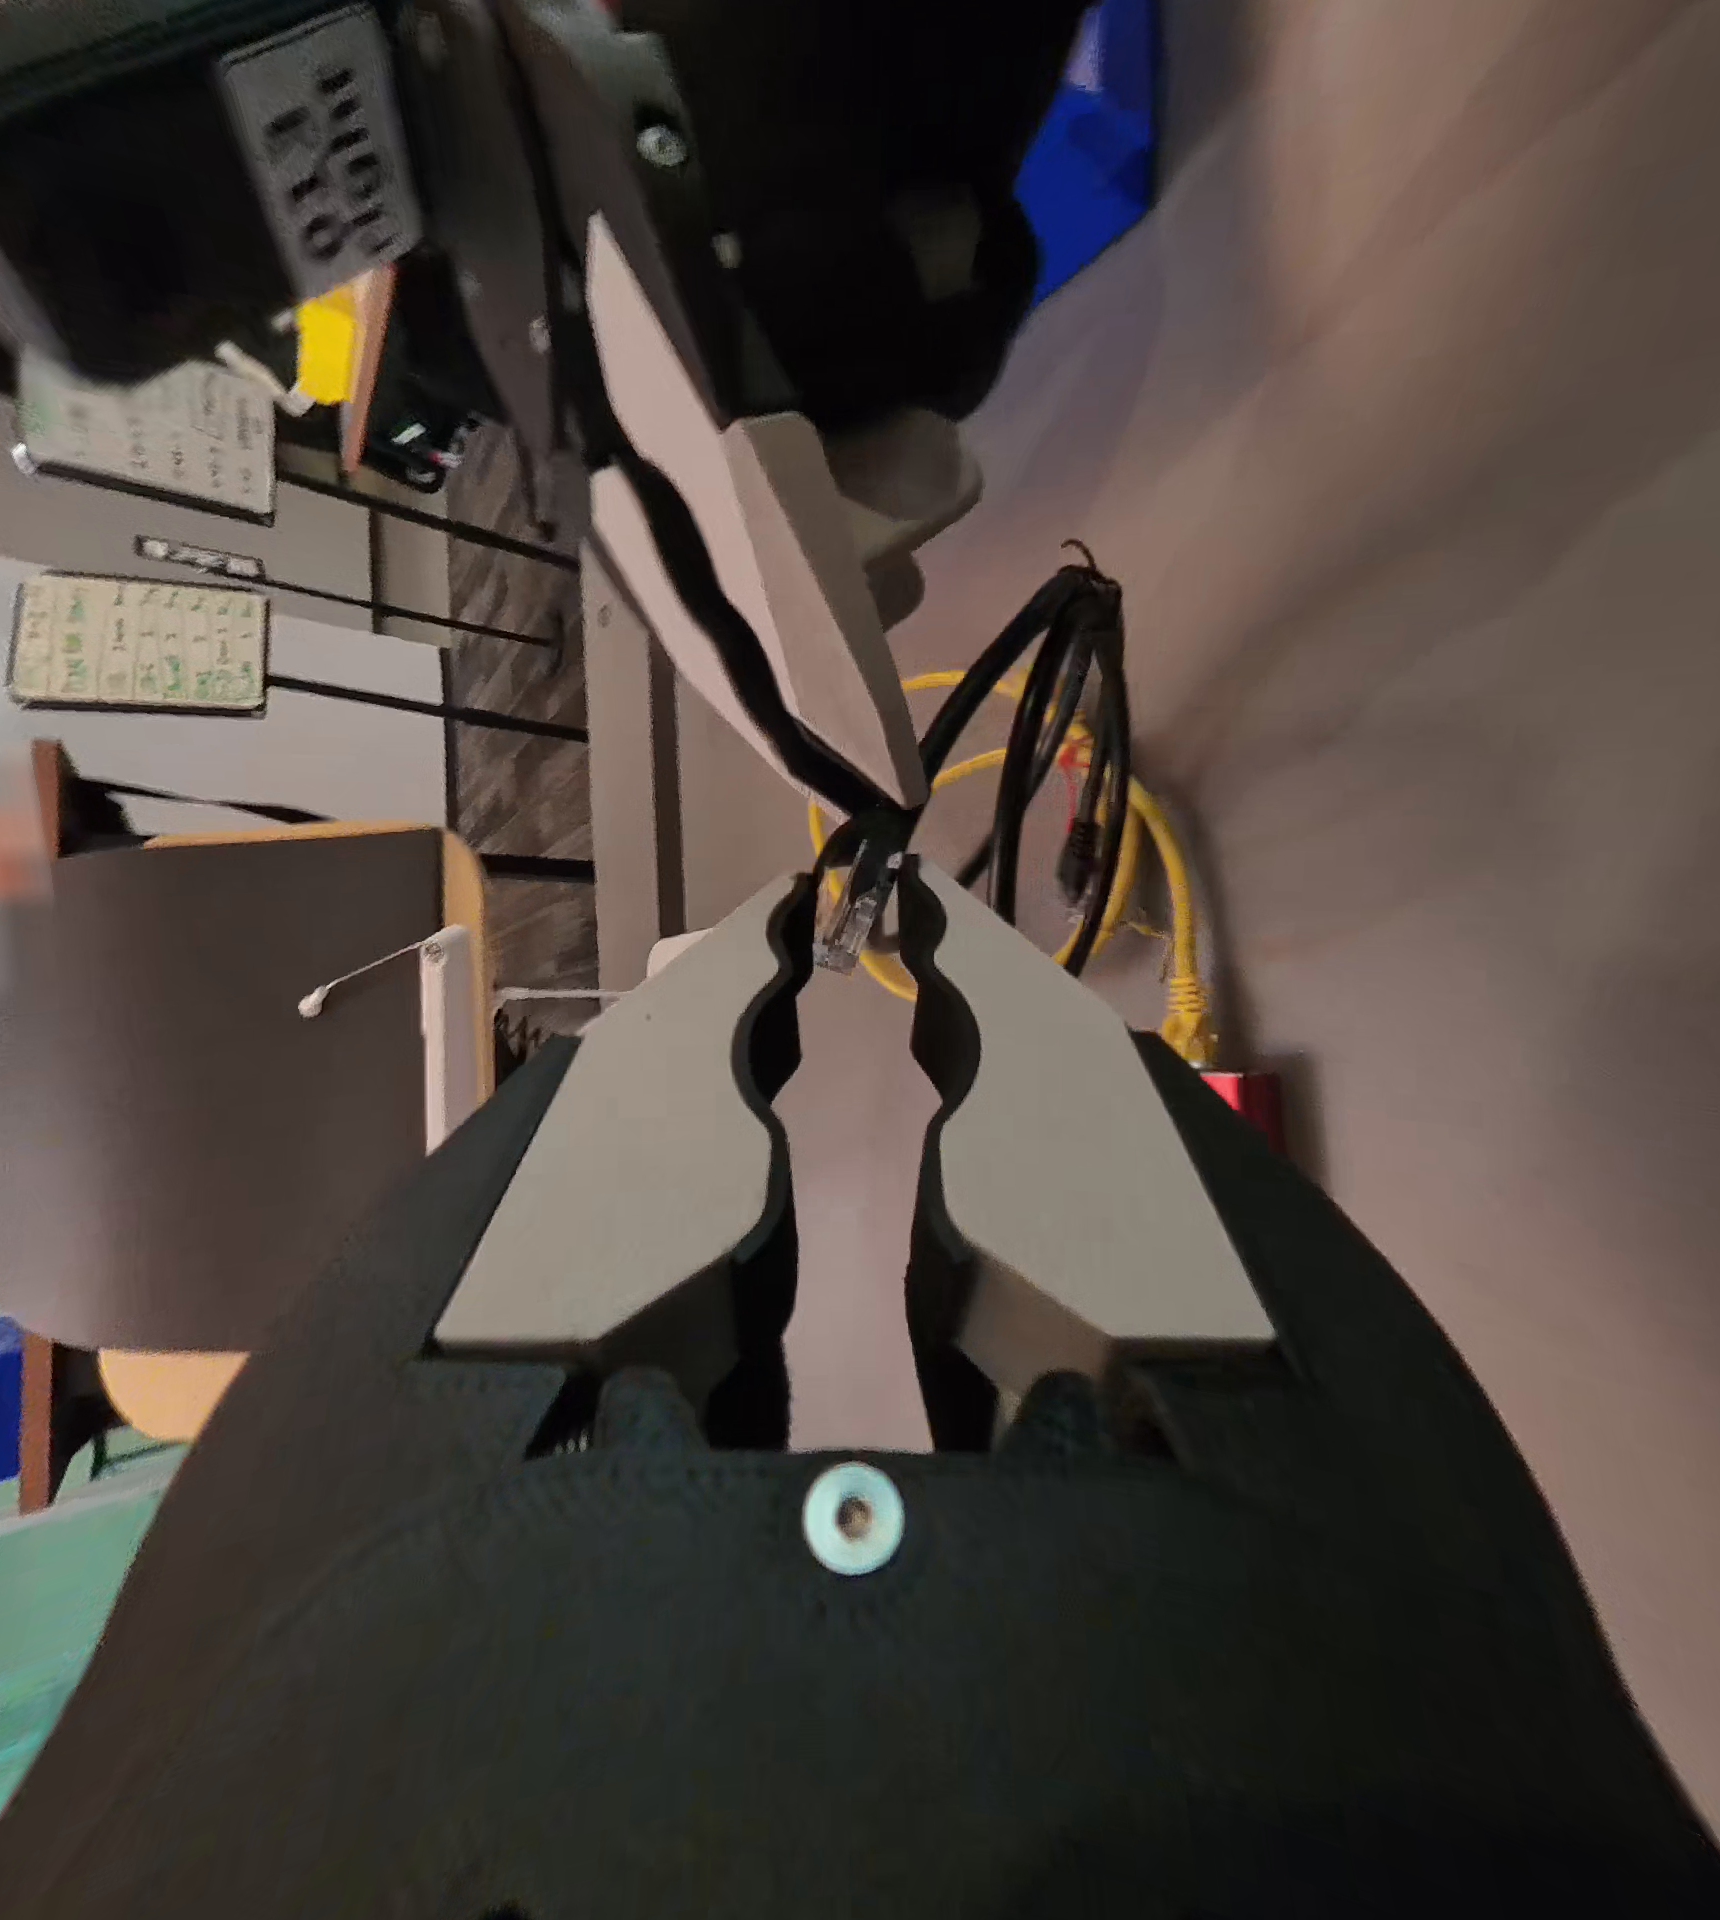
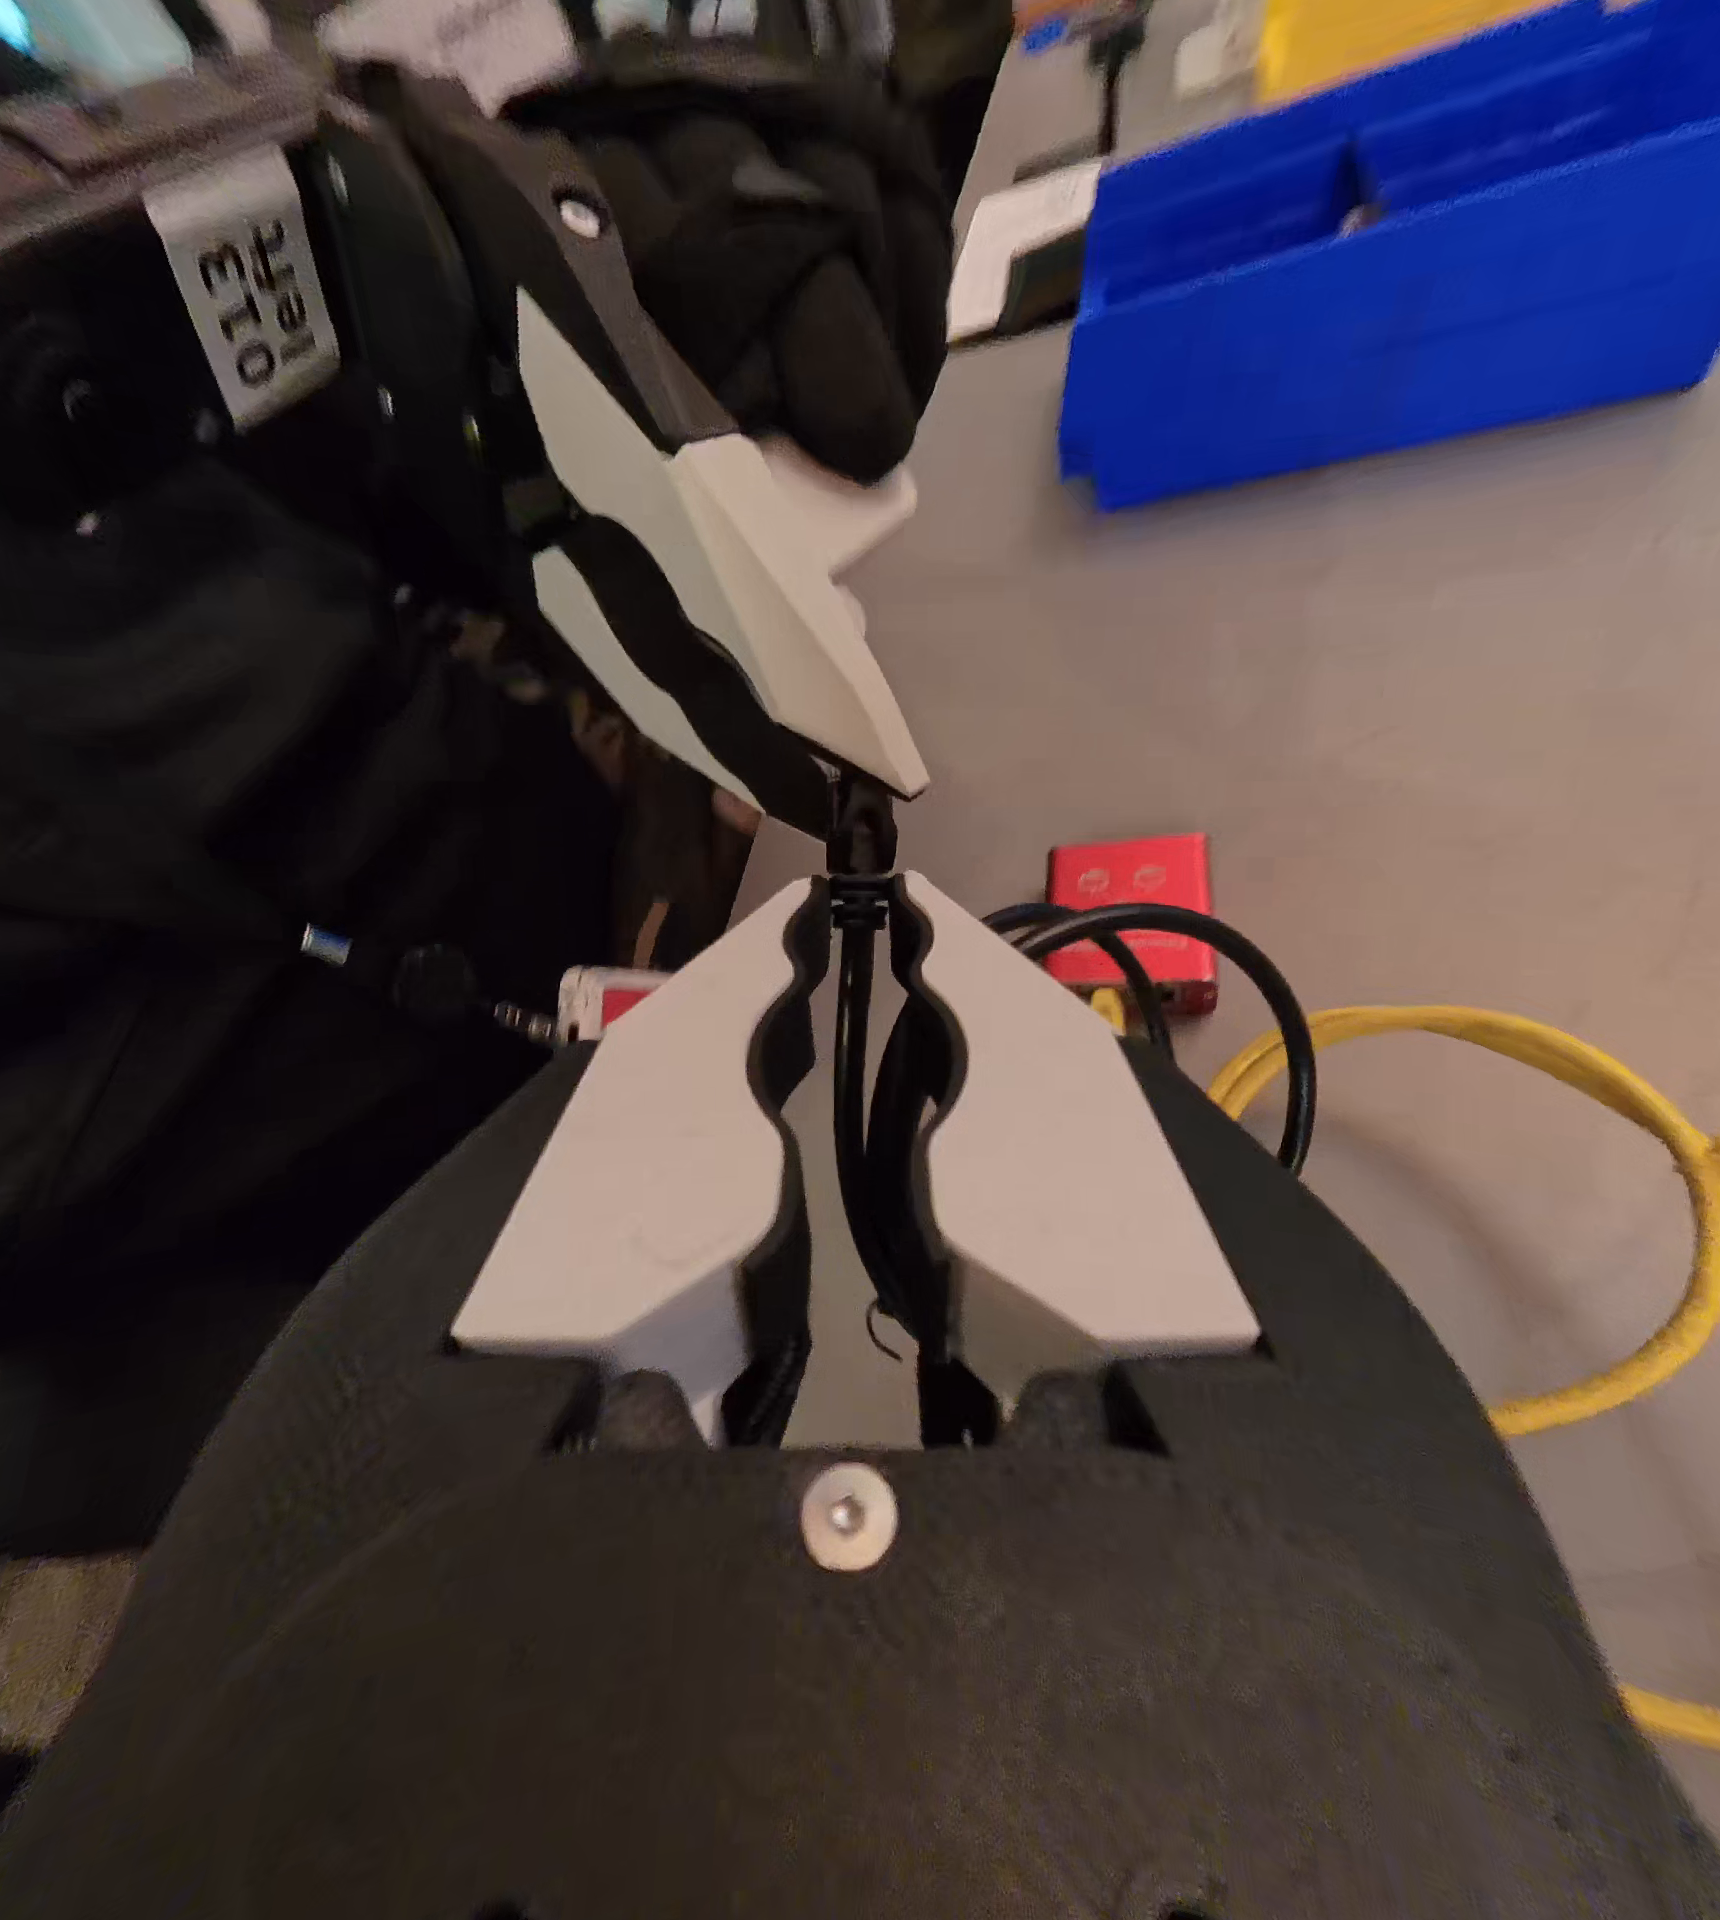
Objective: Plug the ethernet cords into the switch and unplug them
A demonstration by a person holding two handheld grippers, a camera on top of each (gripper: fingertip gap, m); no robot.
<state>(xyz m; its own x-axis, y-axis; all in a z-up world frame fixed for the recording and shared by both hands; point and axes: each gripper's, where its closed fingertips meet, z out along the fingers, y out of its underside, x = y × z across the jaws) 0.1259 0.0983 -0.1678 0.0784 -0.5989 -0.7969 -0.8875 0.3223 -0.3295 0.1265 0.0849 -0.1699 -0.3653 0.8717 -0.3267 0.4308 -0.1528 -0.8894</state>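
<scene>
Here the black cord point(image 2: 851, 1049) is pinched behind its plug point(image 1: 851, 904) by the right tongs point(image 2: 861, 894), while the left tongs point(image 1: 861, 883) sit narrowed around the plug, apparently for a handover toward the red switch point(image 2: 1131, 914).

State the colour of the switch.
Red switch, clearest in the right wrist view.

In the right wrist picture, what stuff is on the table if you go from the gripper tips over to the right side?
Black cable plug between both grippers' tips → red switch → yellow cable. The blue bin sits farther back.
</scene>
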